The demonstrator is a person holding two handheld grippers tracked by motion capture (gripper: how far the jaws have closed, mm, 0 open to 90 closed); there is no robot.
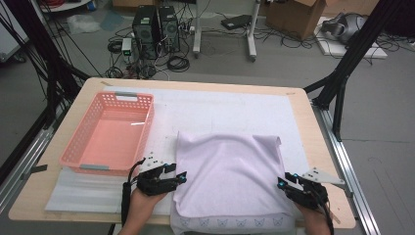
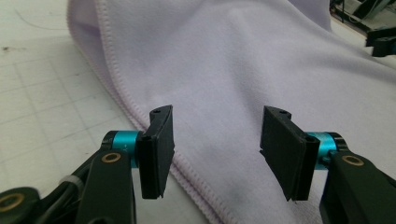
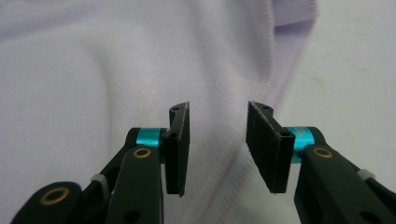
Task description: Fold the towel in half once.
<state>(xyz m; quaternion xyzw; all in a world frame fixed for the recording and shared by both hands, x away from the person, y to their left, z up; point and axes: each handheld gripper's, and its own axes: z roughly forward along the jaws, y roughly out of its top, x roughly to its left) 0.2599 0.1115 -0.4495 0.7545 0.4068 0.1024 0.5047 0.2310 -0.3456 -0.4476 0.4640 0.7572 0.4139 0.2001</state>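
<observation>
towel (image 1: 227, 171) – 1 | basket (image 1: 73, 152) – 1 | grippers – 2: left (image 1: 182, 177), right (image 1: 282, 183)

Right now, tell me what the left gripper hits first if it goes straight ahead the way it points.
The towel. The left gripper is open, its fingers straddling the stitched left hem, so it would likely run onto the cloth almost at once; the exact gap is unclear.

No readable text, numbers or brand marks anywhere. Closest thing to a sign: a row of small butterfly outlines printed along the towel (image 1: 230, 176) hem, where it hangs over the near edge of the tabletop (image 1: 298, 105). Cardboard box (image 1: 293, 17) on the floor past the far edge carries no legible print. Same for the two computer towers (image 1: 156, 29): too small to read.
</observation>
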